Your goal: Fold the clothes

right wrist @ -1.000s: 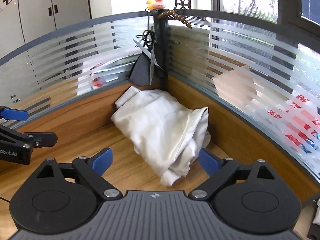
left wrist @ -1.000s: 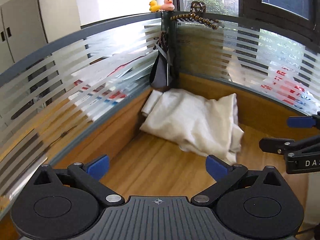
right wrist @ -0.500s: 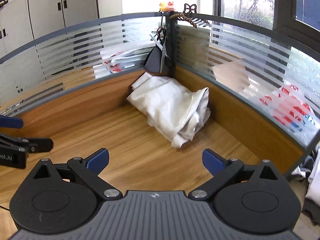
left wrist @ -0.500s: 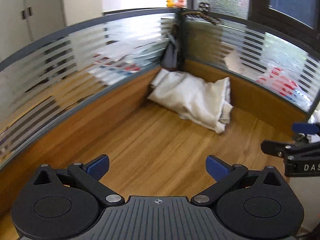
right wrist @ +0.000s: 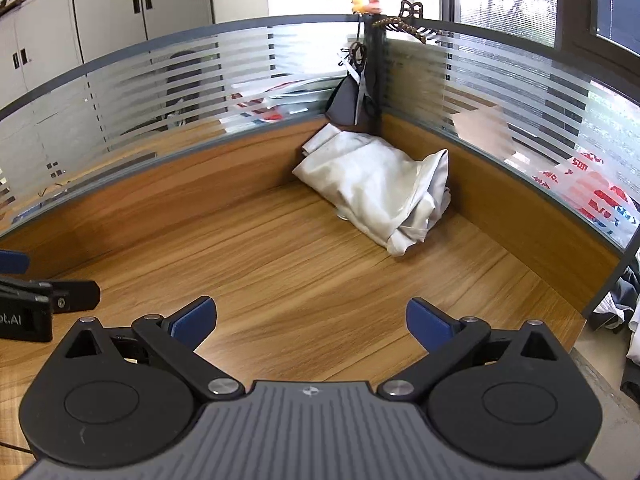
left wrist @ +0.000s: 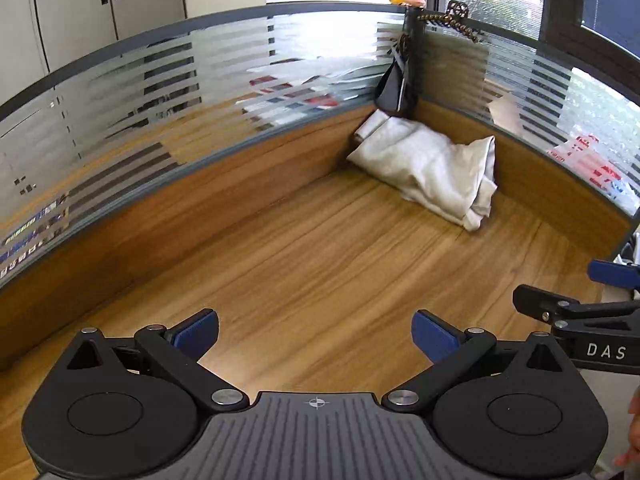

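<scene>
A cream-white folded garment [left wrist: 430, 172] lies in the far corner of the wooden desk [left wrist: 312, 264], against the partition; it shows in the right wrist view too as the garment [right wrist: 376, 186]. My left gripper [left wrist: 315, 336] is open and holds nothing, well short of the cloth, over bare wood. My right gripper [right wrist: 311, 322] is also open and holds nothing, near the desk's front. Each gripper appears at the edge of the other's view: the right gripper [left wrist: 576, 300] and the left gripper [right wrist: 44, 296].
Frosted glass partitions [left wrist: 168, 92] with wooden lower panels wall the desk on the left and the right. A dark pouch and scissors [right wrist: 354, 96] hang at the corner post. Two toy ducks [right wrist: 366, 4] sit on top. Clothes [right wrist: 624, 312] lie beyond the desk's right end.
Both grippers have drawn back from the corner, so the folded garment looks smaller and farther away. More bare desk lies in front of them. The garment has not moved.
</scene>
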Demonstrator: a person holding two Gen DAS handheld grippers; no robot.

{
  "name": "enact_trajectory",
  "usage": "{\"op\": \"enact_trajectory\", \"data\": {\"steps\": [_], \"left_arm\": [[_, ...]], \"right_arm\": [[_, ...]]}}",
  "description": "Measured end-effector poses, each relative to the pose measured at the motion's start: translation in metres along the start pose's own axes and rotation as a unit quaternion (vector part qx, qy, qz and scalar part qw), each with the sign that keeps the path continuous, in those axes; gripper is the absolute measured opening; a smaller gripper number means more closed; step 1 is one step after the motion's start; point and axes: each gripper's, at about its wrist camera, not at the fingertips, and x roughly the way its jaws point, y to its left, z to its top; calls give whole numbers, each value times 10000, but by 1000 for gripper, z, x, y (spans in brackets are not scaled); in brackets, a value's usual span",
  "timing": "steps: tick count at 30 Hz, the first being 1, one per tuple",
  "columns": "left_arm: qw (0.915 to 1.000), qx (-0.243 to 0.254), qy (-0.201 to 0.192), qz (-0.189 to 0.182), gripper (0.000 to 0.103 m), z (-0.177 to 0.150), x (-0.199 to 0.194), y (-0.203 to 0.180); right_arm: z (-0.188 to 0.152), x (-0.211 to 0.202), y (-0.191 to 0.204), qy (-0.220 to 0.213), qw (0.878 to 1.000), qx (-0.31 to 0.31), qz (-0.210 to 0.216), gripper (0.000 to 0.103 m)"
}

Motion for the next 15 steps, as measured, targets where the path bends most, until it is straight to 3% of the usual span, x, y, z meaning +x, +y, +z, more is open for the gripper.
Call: {"op": "enact_trajectory", "data": {"steps": [10, 15], "left_arm": [[9994, -201, 260, 82, 103, -35, 0, -2], [9992, -194, 343, -60, 103, -48, 0, -7]], "right_arm": [[-22, -6, 11, 83, 9999, 17, -97, 102], [-35, -7, 12, 188, 9998, 33, -99, 102]]}}
